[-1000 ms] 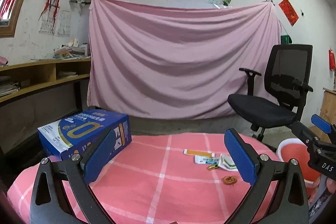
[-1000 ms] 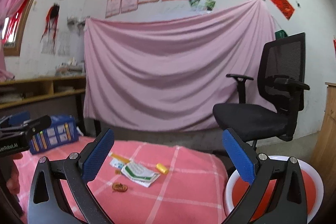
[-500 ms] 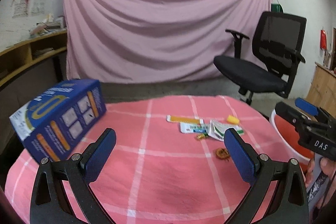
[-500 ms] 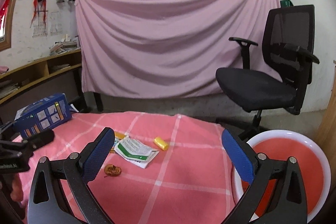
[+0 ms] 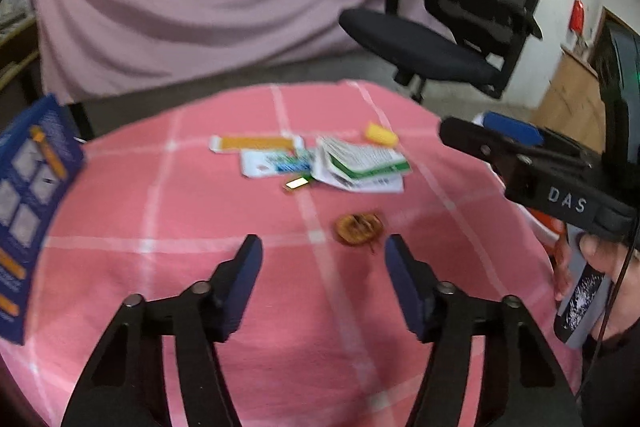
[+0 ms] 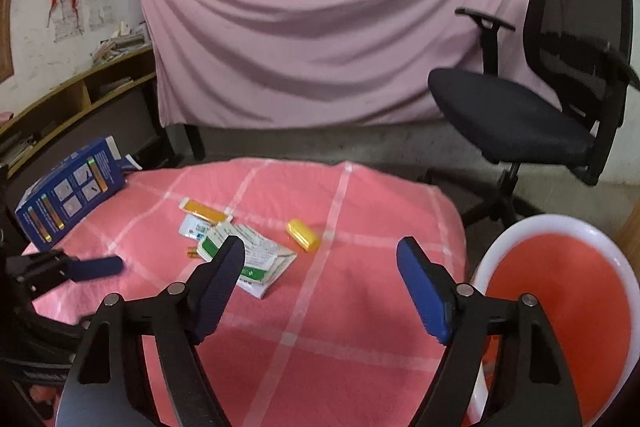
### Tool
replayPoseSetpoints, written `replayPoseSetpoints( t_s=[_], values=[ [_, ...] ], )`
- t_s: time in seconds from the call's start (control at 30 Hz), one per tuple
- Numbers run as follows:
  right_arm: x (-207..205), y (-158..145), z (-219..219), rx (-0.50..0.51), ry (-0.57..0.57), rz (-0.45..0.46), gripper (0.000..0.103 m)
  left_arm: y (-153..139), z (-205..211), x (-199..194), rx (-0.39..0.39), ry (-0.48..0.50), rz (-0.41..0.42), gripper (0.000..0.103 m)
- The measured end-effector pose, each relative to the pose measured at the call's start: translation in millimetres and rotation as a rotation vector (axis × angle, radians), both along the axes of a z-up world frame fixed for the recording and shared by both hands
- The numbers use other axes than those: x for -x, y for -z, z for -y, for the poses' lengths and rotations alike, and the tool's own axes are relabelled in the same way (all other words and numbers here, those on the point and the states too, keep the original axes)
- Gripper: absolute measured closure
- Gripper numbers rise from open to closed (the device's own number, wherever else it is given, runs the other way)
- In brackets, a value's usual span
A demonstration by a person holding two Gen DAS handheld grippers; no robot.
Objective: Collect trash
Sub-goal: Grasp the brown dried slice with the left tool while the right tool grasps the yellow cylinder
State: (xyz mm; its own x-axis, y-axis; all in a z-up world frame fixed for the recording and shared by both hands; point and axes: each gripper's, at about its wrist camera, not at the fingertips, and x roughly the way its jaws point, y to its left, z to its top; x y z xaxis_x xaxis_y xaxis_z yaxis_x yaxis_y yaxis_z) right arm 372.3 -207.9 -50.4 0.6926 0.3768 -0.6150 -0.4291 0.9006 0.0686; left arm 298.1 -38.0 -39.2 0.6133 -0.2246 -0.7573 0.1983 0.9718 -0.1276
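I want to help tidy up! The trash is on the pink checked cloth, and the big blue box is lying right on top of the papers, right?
Not quite. The trash is on the pink checked cloth, but the blue box isn't on the papers. It sits apart from them, at the cloth's left edge. The right wrist view shows bare cloth between them.

Left gripper [image 5: 322, 259] closing, empty; right gripper [image 6: 320, 263] closing, empty.
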Motion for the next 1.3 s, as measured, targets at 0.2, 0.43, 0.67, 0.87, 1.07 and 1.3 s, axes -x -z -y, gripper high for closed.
replayPoseSetpoints(
  t_s=[0.2,0.43,0.67,0.87,1.07,1.3],
  values=[
    [-11,9,-3,0.016,-0.018,-0.080,0.034,5,16,-12,-0.061,0.027,-0.047,0.062],
    [-25,17,-10,0.028,-0.041,-0.134,0.037,10,14,-20,-0.043,0.009,-0.058,0.081],
    [-42,24,-19,0.008,-0.065,-0.183,0.042,5,-19,-22,0.036,-0.153,-0.051,0.081],
    [-57,29,-22,-0.005,-0.057,-0.213,0.052,2,-41,-22,0.109,-0.237,-0.050,0.081],
    [-66,39,-26,-0.021,-0.124,-0.287,0.065,-2,-40,-23,0.104,-0.239,-0.054,0.081],
    [-66,41,-19,-0.077,-0.149,-0.322,0.086,-2,-40,-25,0.105,-0.238,-0.056,0.081]
  ],
)
